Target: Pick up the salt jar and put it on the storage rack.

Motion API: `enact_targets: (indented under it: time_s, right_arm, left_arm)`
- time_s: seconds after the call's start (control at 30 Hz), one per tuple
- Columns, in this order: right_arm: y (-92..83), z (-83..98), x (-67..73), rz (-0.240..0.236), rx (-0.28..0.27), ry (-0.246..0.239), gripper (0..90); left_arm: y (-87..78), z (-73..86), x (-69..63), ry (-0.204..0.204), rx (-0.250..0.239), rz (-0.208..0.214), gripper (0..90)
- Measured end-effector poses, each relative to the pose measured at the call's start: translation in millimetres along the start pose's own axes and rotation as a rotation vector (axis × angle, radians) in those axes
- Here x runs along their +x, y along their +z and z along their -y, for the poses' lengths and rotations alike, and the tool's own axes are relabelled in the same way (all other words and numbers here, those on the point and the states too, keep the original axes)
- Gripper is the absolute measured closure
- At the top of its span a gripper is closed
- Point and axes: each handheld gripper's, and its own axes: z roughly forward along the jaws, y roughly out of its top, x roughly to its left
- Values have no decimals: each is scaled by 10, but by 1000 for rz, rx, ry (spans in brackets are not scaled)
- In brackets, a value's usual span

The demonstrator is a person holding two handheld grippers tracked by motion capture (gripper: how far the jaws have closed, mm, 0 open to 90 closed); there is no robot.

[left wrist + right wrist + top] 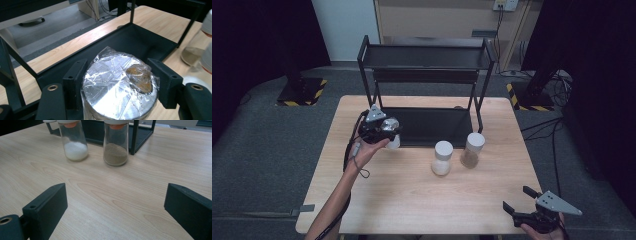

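Note:
My left gripper [388,131] is shut on a shiny metal jar [120,87] whose top is wrapped in clear film, with a brown patch under the film. It holds the jar just above the front left corner of the black rack's bottom tray [432,125]. Both black pads [75,82] press on the jar's sides. A glass jar of white powder [442,157] and a glass jar of brown powder [473,149], both with white lids, stand in front of the rack. My right gripper [518,199] rests open near the table's front right corner, nothing between its jaws.
The black two-level rack [427,55] stands at the back of the wooden table [412,200]. In the right gripper view the white powder jar [74,141] and brown powder jar [116,143] stand ahead beside a rack post [135,136]. Bare wood lies before them.

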Motion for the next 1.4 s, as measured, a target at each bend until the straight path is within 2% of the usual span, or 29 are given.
enact_targets:
  time_s: [0.3,0.4,0.63,0.87,1.07,1.4]
  right_arm:
    - [-1,2,-4,-1,-1,2,49]
    - [-4,4,-7,-2,-3,4,49]
    - [-5,6,-9,-2,-4,6,50]
    - [-4,9,-14,-4,-5,9,50]
    - [-6,11,-18,-4,-6,11,50]
    - [-8,14,-22,-6,-8,11,50]
  left_arm:
    - [219,-57,-33,-36,0,-70,343]
    - [305,-70,-56,-34,5,-94,343]
    - [494,-62,-42,-73,5,-121,343]
    - [641,-46,-46,-91,16,-157,344]
    - [742,-14,-47,-100,-2,-166,344]
    - [854,23,-39,-115,17,-183,344]
